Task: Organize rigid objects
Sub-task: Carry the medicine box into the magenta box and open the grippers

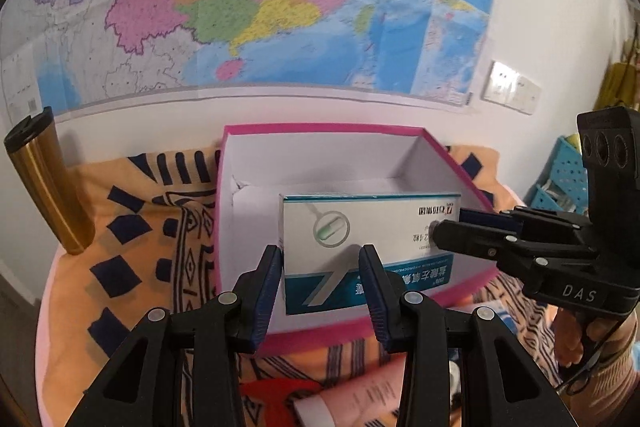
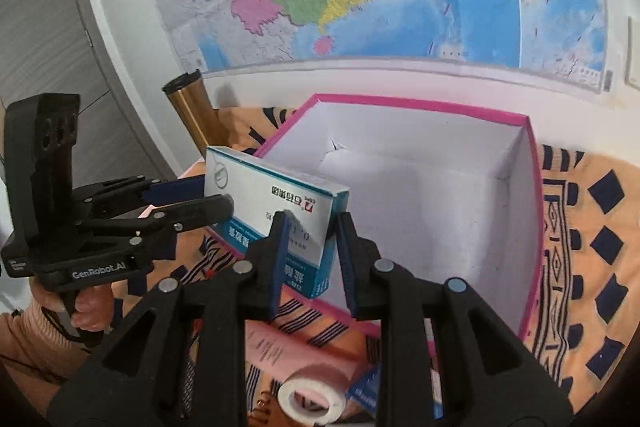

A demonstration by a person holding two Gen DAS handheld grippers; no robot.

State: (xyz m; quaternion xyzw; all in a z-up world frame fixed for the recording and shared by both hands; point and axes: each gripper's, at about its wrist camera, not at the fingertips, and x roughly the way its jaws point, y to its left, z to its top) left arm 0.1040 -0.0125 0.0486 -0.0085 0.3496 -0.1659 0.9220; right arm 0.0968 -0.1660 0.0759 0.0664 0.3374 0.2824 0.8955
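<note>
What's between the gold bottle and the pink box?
Just the orange patterned cloth. Nothing else sits between the gold bottle and the pink box; the left wrist view shows it.

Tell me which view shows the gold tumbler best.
The left wrist view: the gold tumbler shows whole, from black lid to base, on the patterned cloth. The right wrist view catches only its upper part, with its base hidden behind the medicine box.
</note>
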